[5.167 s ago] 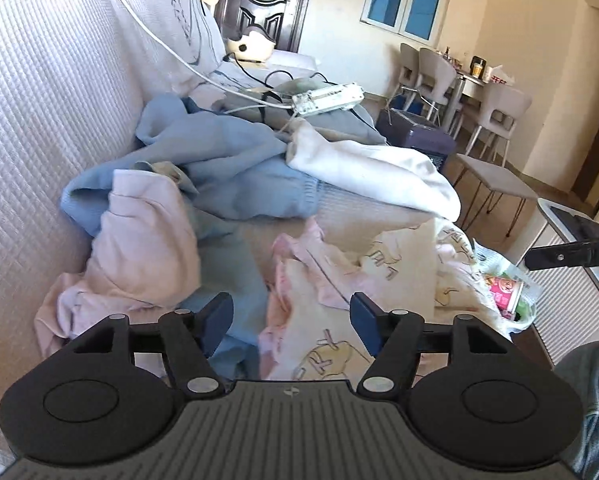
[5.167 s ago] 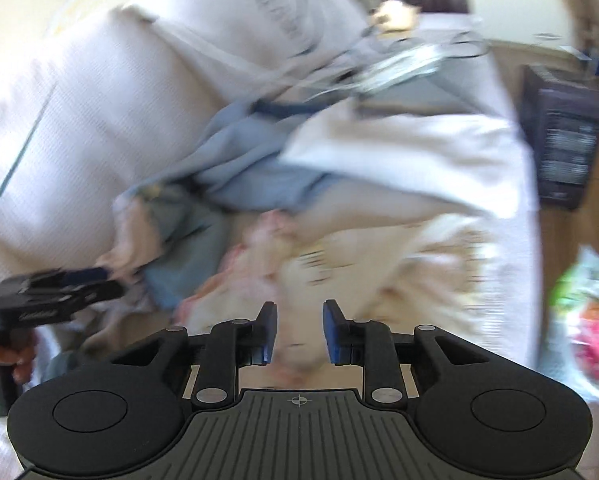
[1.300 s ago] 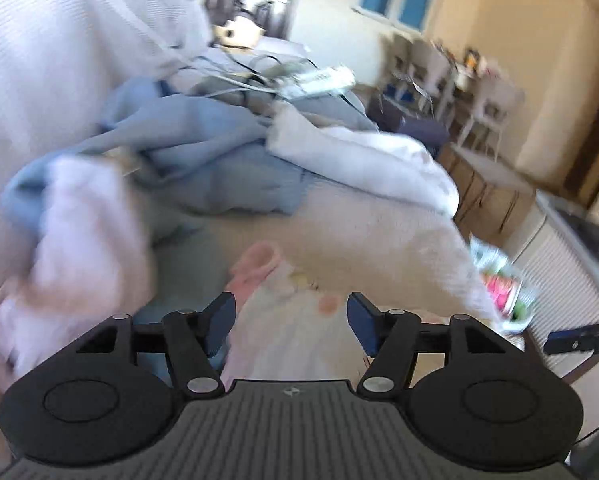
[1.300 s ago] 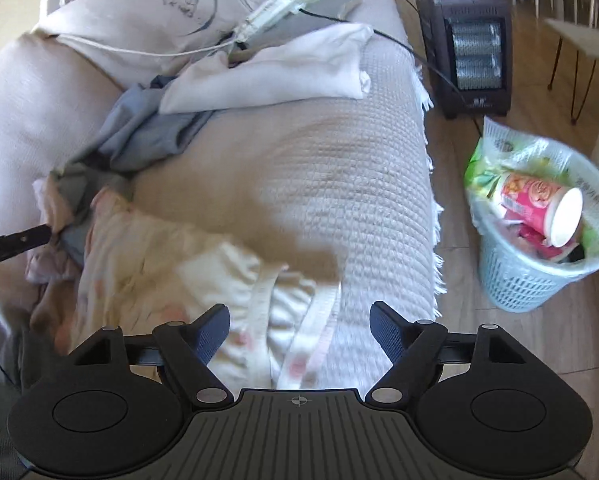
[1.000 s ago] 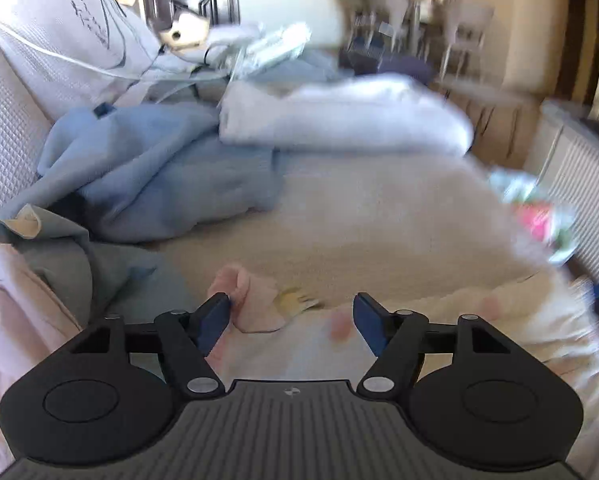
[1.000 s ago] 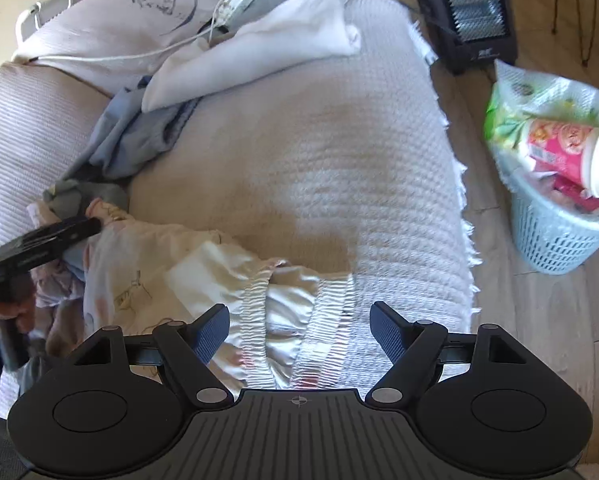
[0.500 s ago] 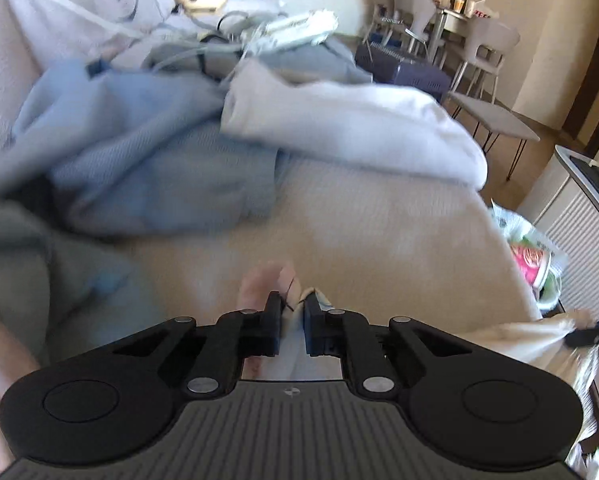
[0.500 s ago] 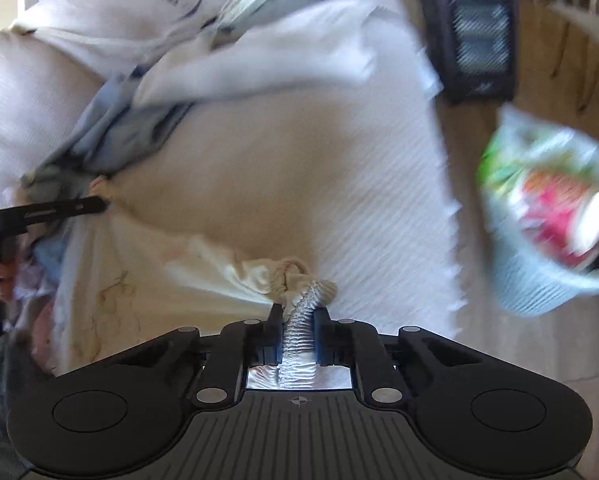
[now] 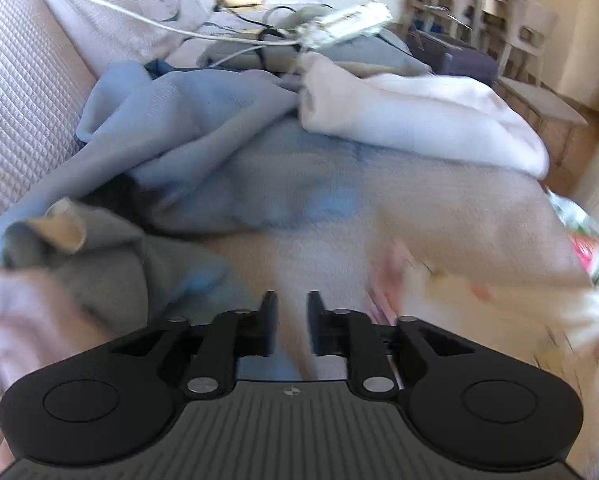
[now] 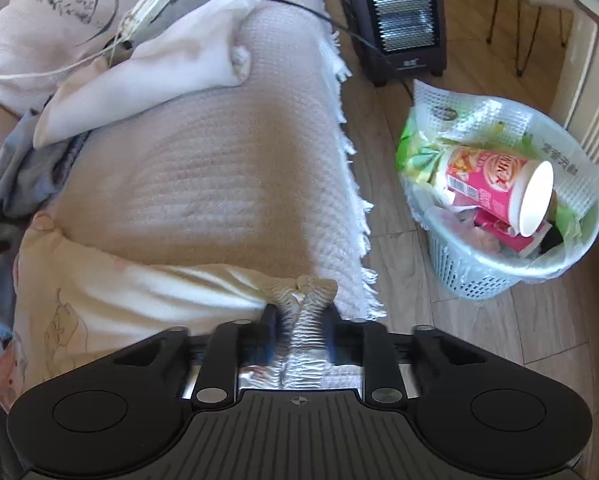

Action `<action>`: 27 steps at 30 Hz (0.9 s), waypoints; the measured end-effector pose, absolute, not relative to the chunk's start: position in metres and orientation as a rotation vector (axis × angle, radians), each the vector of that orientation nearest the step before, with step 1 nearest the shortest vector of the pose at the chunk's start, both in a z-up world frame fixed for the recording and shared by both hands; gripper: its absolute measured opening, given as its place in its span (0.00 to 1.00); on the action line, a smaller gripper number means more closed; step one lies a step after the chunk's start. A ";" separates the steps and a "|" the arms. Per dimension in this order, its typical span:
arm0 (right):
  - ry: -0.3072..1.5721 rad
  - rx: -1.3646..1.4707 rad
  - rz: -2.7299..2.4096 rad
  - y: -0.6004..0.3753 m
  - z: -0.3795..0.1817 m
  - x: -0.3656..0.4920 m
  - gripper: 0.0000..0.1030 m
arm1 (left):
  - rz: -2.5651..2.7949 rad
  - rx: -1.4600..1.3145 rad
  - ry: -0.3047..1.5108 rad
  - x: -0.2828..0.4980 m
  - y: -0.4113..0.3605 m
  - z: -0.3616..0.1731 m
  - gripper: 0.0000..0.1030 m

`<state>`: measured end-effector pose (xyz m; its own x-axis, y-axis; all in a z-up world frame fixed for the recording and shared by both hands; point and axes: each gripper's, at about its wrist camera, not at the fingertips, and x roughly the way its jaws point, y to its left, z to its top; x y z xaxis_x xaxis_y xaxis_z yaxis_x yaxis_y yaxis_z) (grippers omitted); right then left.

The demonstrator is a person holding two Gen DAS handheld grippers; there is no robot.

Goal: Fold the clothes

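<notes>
Your right gripper (image 10: pixel 299 326) has the ribbed elastic waistband (image 10: pixel 305 328) of the cream, cartoon-printed cotton kids' garment (image 10: pixel 111 304) sitting between its fingers. The jaws have just been easing apart from a tight pinch, and the bunched band still fills the gap, so I'd call it a loose hold rather than a firm one. The garment lies on the waffle-textured beige sofa cover (image 10: pixel 227 168), stretching from the gripper out toward 9 o'clock in that view.

Your left gripper (image 9: pixel 288 320) is narrowly parted too, jaws just opened a bit, and there's nothing between them, only sofa cover behind. The garment's pink-trimmed far end (image 9: pixel 459 296) sits off at about 3 o'clock from those fingers, blurry.

Handling-wise: this thing looks light, floppy and thin, so it won't hold a shape and will sag wherever you aren't supporting it. The gathered elastic is the thickest, grippiest bit, a good place for the right side. For the left, I'd go for a hem or corner at the opposite end, pinching both layers so it doesn't peel apart. Slack grip plus stretchy rib could mean it slides out.

The crumpled blue knit garment (image 9: pixel 203 132) and white folded cloth (image 9: pixel 419 112) at 12 o'clock are well apart, so no tangle.
</notes>
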<state>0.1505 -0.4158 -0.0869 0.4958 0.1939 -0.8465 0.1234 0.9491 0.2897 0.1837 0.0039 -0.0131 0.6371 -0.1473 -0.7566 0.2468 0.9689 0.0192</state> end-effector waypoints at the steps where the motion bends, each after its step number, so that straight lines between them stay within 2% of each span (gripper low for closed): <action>1: 1.054 0.338 0.036 -0.419 -0.085 0.150 0.38 | -0.226 0.134 0.846 0.174 0.004 -0.011 0.34; 5: 1.000 0.327 0.057 -0.424 -0.065 0.134 0.42 | -0.169 0.197 0.862 0.127 0.003 -0.014 0.38; 7: 0.987 0.330 0.073 -0.424 -0.057 0.126 0.43 | -0.187 0.212 0.863 0.104 0.003 -0.014 0.52; 9: 0.994 0.348 0.097 -0.425 -0.053 0.119 0.45 | -0.239 0.191 0.856 0.082 0.001 -0.012 0.60; 10: 1.005 0.349 0.111 -0.423 -0.053 0.116 0.49 | -0.281 0.170 0.859 0.076 -0.004 -0.011 0.63; 12: 1.027 0.350 0.138 -0.419 -0.054 0.109 0.59 | -0.364 0.130 0.863 0.066 -0.014 -0.010 0.64; 15: 1.026 0.379 0.144 -0.414 -0.058 0.096 0.65 | -0.442 0.150 0.843 0.065 -0.042 -0.013 0.64; 17: 1.034 0.408 0.138 -0.413 -0.066 0.088 0.73 | -0.481 0.155 0.831 0.065 -0.058 -0.016 0.64; 27: 1.095 0.390 0.133 -0.396 -0.094 0.094 0.74 | -0.551 0.071 0.887 0.073 -0.076 -0.031 0.65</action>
<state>0.0943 -0.3957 -0.0941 0.4582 0.2947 -0.8386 0.0853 0.9245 0.3715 0.0726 -0.0758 -0.0315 0.5028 -0.4268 -0.7517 0.4845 0.8593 -0.1639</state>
